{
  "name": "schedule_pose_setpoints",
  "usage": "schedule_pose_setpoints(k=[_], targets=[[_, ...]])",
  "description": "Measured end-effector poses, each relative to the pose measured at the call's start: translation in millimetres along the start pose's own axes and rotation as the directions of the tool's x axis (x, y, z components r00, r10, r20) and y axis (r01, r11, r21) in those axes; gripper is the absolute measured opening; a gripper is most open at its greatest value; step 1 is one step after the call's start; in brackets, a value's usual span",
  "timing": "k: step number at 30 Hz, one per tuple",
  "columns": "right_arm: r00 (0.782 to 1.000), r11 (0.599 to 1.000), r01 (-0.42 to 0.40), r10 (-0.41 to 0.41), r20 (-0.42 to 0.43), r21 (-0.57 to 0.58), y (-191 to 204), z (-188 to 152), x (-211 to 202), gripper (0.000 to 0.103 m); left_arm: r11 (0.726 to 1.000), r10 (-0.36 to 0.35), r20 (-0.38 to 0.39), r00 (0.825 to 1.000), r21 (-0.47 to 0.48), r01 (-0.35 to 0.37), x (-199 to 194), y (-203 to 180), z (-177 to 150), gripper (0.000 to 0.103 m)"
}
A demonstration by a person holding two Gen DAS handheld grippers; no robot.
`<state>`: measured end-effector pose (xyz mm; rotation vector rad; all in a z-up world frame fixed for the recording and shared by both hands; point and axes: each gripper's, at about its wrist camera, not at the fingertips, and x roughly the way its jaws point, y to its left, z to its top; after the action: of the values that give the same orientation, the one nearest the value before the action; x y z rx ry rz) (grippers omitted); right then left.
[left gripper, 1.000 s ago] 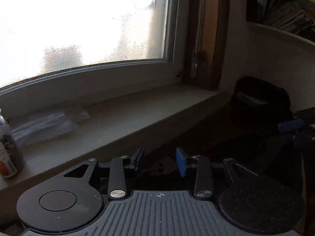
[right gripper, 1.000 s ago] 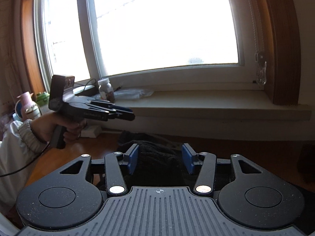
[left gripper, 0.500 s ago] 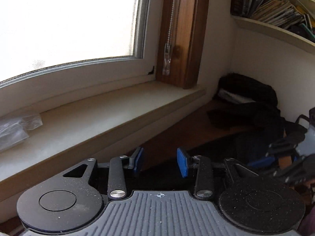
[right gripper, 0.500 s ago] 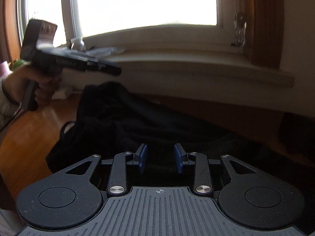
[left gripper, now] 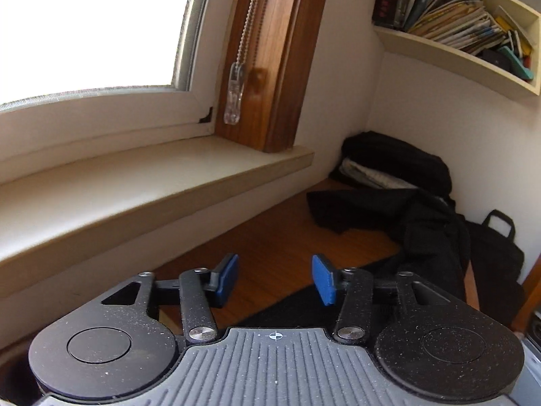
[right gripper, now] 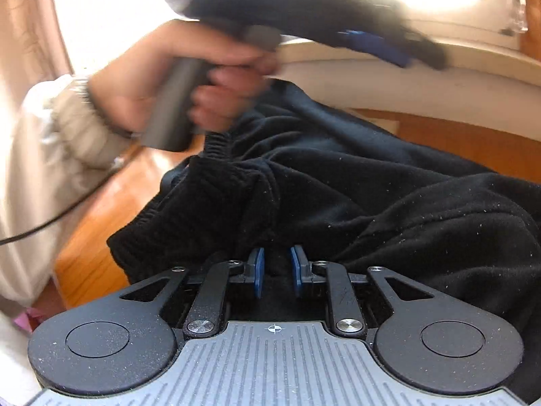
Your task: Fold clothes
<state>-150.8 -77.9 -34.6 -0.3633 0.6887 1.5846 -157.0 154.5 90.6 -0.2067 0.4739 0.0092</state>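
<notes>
Black garment bunched on the wooden floor

Black garment (right gripper: 355, 186) is lying crumpled below the windowsill (left gripper: 142, 182). The right gripper (right gripper: 276, 267) has just been closing, its narrow jaws taking in a fold of ribbed hem. The left gripper (left gripper: 274, 279), just been opening, is standing half wide and empty. Pinching several layers could be dragging the whole heap

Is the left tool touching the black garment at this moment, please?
Apart: the left wrist view shows the left tool open, bare wooden floor between its fingers, the black garment beyond.
</notes>
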Motion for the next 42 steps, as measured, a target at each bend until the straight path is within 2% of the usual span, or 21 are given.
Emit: schedule_pose_setpoints(k=[5, 7, 9, 11, 12, 14, 16, 17, 19, 22, 23, 24, 26, 27, 28, 29, 30, 32, 36, 39, 42], targets=[[0.996, 0.998, 0.056, -0.058, 0.062, 0.026, -21.8, 0.2, -43.0, 0.030, 0.997, -0.034, 0.017, 0.999, -0.073, 0.035, 11.2, 13.9, -22.8, 0.053], [0.985, 0.989, 0.142, -0.146, 0.096, 0.042, -43.9, 3.3, -72.5, 0.033, 0.992, -0.044, 0.023, 0.999, -0.121, 0.047, 13.8, 21.8, -34.5, 0.053], [0.954, 0.963, 0.267, -0.270, 0.128, 0.046, -67.9, 7.9, -101.9, 0.044, 0.988, -0.043, 0.020, 0.999, -0.148, 0.046, 15.4, 27.3, -44.5, 0.053], [0.897, 0.909, 0.413, -0.416, 0.147, 0.057, -99.5, 14.4, -127.6, 0.045, 0.989, -0.028, 0.007, 1.000, -0.144, 0.029, 17.5, 28.2, -50.3, 0.053], [0.852, 0.865, 0.498, -0.502, 0.148, 0.065, -118.2, 17.2, -138.2, 0.046, 0.990, -0.024, 0.006, 1.000, -0.136, 0.025, 18.2, 27.8, -50.8, 0.053], [0.743, 0.754, 0.651, -0.657, 0.128, 0.087, -158.2, 20.8, -153.4, 0.046, 0.992, -0.016, 0.003, 1.000, -0.123, 0.016, 19.5, 26.8, -51.5, 0.053], [0.667, 0.672, 0.731, -0.741, 0.082, 0.124, -197.0, 22.5, -159.5, 0.046, 0.992, -0.001, 0.003, 1.000, -0.122, 0.001, 20.8, 26.5, -52.3, 0.055], [0.655, 0.656, 0.742, -0.753, 0.059, 0.139, -214.2, 22.9, -159.4, 0.046, 0.992, 0.004, -0.006, 1.000, -0.124, -0.005, 22.3, 26.8, -53.3, 0.055], [0.675, 0.669, 0.726, -0.737, 0.020, 0.156, -240.8, 23.0, -151.6, 0.048, 0.991, 0.012, -0.018, 1.000, -0.134, -0.015, 24.6, 29.0, -53.9, 0.055], [0.663, 0.658, 0.748, -0.748, -0.038, 0.090, -258.6, 21.8, -126.9, 0.059, 0.989, 0.018, -0.017, 1.000, -0.149, -0.020, 24.0, 31.3, -55.2, 0.055], [0.645, 0.643, 0.765, -0.762, -0.061, 0.050, -262.3, 19.7, -118.9, 0.062, 0.988, 0.020, -0.017, 1.000, -0.150, -0.022, 23.6, 31.2, -55.7, 0.055], [0.611, 0.613, 0.790, -0.787, -0.085, 0.004, -265.8, 19.1, -110.1, 0.063, 0.988, 0.021, -0.018, 1.000, -0.149, -0.024, 23.4, 30.8, -56.1, 0.055], [0.525, 0.536, 0.839, -0.842, -0.119, -0.089, -270.2, 16.4, -96.8, 0.062, 0.989, 0.023, -0.021, 1.000, -0.147, -0.026, 23.1, 30.0, -56.8, 0.055], [0.502, 0.515, 0.850, -0.855, -0.129, -0.108, -273.1, 16.5, -93.6, 0.061, 0.989, 0.025, -0.022, 0.999, -0.146, -0.028, 23.0, 29.6, -57.1, 0.056], [0.492, 0.506, 0.855, -0.860, -0.137, -0.108, -276.2, 17.5, -92.8, 0.060, 0.989, 0.025, -0.024, 0.999, -0.145, -0.029, 23.2, 29.3, -57.2, 0.056], [0.481, 0.496, 0.862, -0.865, -0.144, -0.106, -279.2, 18.6, -92.1, 0.049, 0.989, 0.026, -0.025, 0.999, -0.143, -0.029, 23.3, 28.9, -57.3, 0.056], [0.469, 0.486, 0.867, -0.870, -0.150, -0.109, -281.8, 20.2, -91.6, 0.031, 0.989, 0.028, -0.026, 0.999, -0.142, -0.031, 23.1, 28.4, -57.5, 0.056], [0.463, 0.476, 0.874, -0.877, -0.128, -0.097, -284.9, 25.0, -94.2, 0.013, 0.989, 0.029, -0.025, 0.999, -0.143, -0.032, 22.4, 27.9, -58.0, 0.056], [0.452, 0.453, 0.888, -0.892, -0.024, -0.079, -283.3, 41.2, -103.1, 0.009, 0.987, 0.037, -0.018, 0.999, -0.153, -0.039, 20.6, 29.0, -58.3, 0.056], [0.431, 0.416, 0.894, -0.900, 0.061, -0.168, -266.2, 66.2, -109.1, 0.007, 0.985, 0.046, -0.017, 0.999, -0.163, -0.048, 20.0, 30.3, -58.3, 0.056], [0.401, 0.377, 0.912, -0.901, 0.164, -0.161, -247.3, 98.2, -139.5, 0.006, 0.984, 0.055, -0.018, 0.998, -0.166, -0.058, 19.7, 30.5, -58.2, 0.056]])
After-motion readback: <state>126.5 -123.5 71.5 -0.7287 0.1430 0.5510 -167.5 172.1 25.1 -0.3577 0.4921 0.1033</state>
